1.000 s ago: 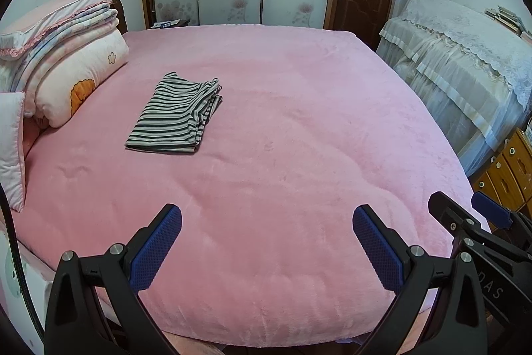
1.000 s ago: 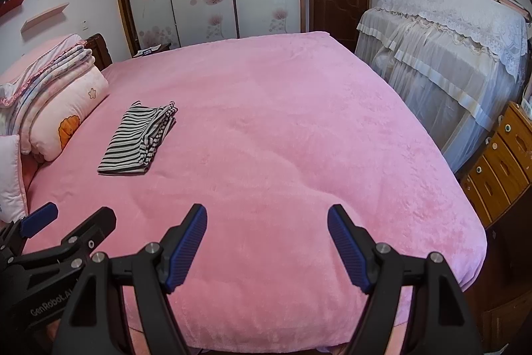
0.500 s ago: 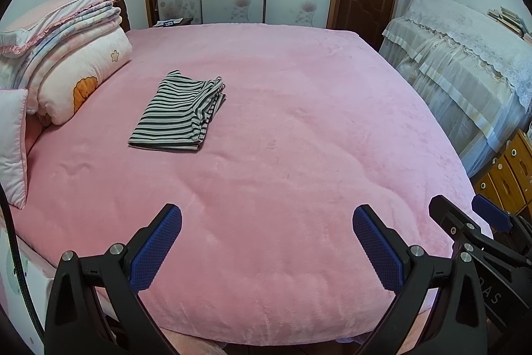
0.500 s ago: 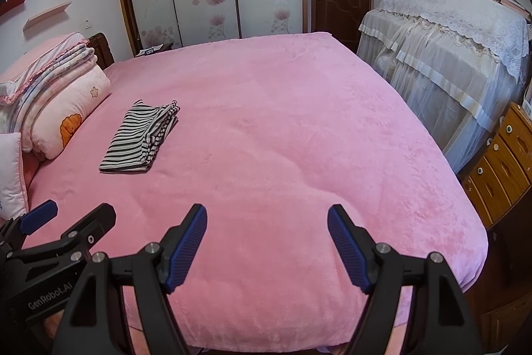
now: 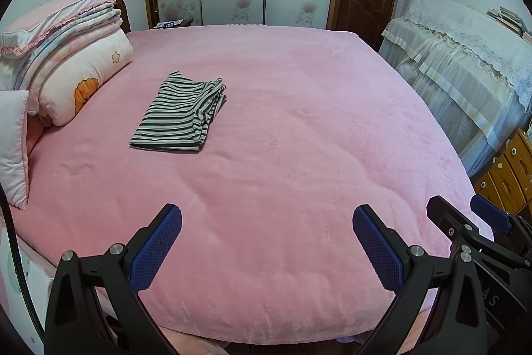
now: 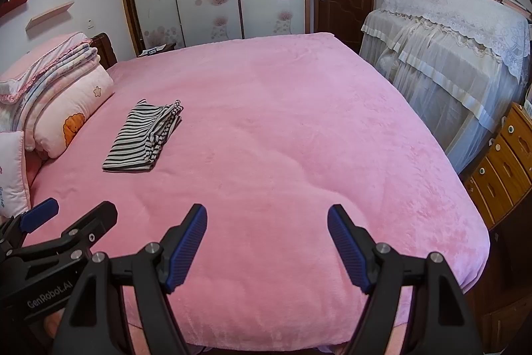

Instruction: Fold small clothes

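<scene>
Nothing has moved since a second ago: our left tongs [image 5: 267, 242] and right tongs [image 6: 267, 243] hang apart and empty over the bed's [image 5: 299, 155] near edge. The striped garment [image 5: 181, 113] lies folded well beyond them, beside the pillows [image 5: 76, 79]. We judge it light, soft and floppy, best pinched at a corner, with open bed all around.

My left gripper [image 5: 267, 242] is matte black plastic with two angular fingers, each faced with a ribbed blue rubber pad [image 5: 155, 252] and pinned by silver screws. My right gripper [image 6: 267, 245] matches; white "GenRobot.AI" lettering marks one body.
</scene>
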The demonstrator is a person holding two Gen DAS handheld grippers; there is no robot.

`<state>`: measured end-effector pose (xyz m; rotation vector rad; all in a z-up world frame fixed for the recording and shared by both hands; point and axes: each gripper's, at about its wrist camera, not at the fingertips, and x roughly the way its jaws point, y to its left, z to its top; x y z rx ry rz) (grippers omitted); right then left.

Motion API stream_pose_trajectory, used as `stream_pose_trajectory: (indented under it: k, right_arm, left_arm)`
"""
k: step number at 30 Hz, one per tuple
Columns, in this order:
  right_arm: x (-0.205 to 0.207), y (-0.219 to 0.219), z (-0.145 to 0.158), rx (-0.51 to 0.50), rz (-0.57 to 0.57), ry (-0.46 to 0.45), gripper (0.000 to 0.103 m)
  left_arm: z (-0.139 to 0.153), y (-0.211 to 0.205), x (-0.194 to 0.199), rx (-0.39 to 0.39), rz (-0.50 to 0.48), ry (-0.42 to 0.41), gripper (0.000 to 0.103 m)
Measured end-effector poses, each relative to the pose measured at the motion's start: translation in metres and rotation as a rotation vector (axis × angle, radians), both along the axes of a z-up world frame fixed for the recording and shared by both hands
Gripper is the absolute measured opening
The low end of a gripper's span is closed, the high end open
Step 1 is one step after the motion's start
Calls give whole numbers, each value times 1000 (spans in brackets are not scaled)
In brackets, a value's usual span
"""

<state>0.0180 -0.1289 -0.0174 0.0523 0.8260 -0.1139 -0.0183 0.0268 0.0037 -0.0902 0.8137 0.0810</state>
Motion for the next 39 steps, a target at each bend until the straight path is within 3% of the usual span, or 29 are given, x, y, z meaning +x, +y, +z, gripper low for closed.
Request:
stream_pose_trajectory:
  k: [39]
  right_arm:
    - [-1,0,-2,-1,2,-3,76]
  left_arm:
    - [0,9,-8,-3,-11,-5,102]
